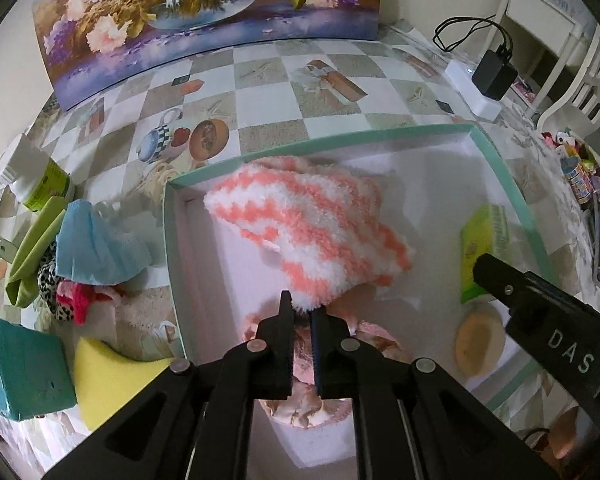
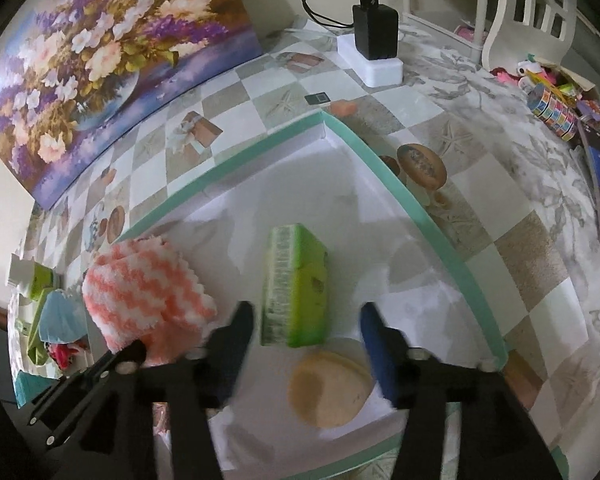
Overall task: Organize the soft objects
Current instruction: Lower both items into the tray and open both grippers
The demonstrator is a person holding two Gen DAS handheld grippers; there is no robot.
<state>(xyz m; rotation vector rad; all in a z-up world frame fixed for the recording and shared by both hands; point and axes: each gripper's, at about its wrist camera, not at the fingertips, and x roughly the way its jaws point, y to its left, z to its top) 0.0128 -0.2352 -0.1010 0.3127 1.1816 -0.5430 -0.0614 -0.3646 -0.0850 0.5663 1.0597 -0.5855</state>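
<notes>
Over the white tray with the mint-green rim (image 1: pixel 512 184), both my grippers point steeply down. My left gripper (image 1: pixel 302 312) has its jaws pinched nearly together on one end of the fluffy orange-and-white sock (image 1: pixel 312 220); the tuft of pile sits right between the tips. The rest of the sock drapes away from the tips across the far left part of the tray, over a pinkish soft item (image 1: pixel 312 396) lying under the jaws, too hidden to identify.

My right gripper (image 2: pixel 308 316) stands with its jaws well apart, nothing pressed between the pads. The green packet (image 2: pixel 296 280) lies on the tray floor in the gap between the fingers, clear of both. Just nearer to me, touching or slightly under the packet's near end, sits the round tan sponge puff (image 2: pixel 330 388), partly behind my right finger. From the right wrist view the sock shows at left in the tray, beside the packet but apart from it, with the left gripper's black arm reaching in below it.

Outside the tray, left side, on the patterned tablecloth (image 1: pixel 260 92): a yellow sponge (image 1: pixel 108 380), a teal block (image 1: pixel 20 372), a light blue cloth (image 1: pixel 96 248) over a leopard-print piece and something red, a lime-green cloth (image 1: pixel 32 256), and a green-labelled bottle (image 1: pixel 40 184).

Far edge: a flower painting (image 1: pixel 204 12) leaning against the wall, and a black charger (image 2: pixel 374 30) plugged into a white power strip (image 2: pixel 376 66).
</notes>
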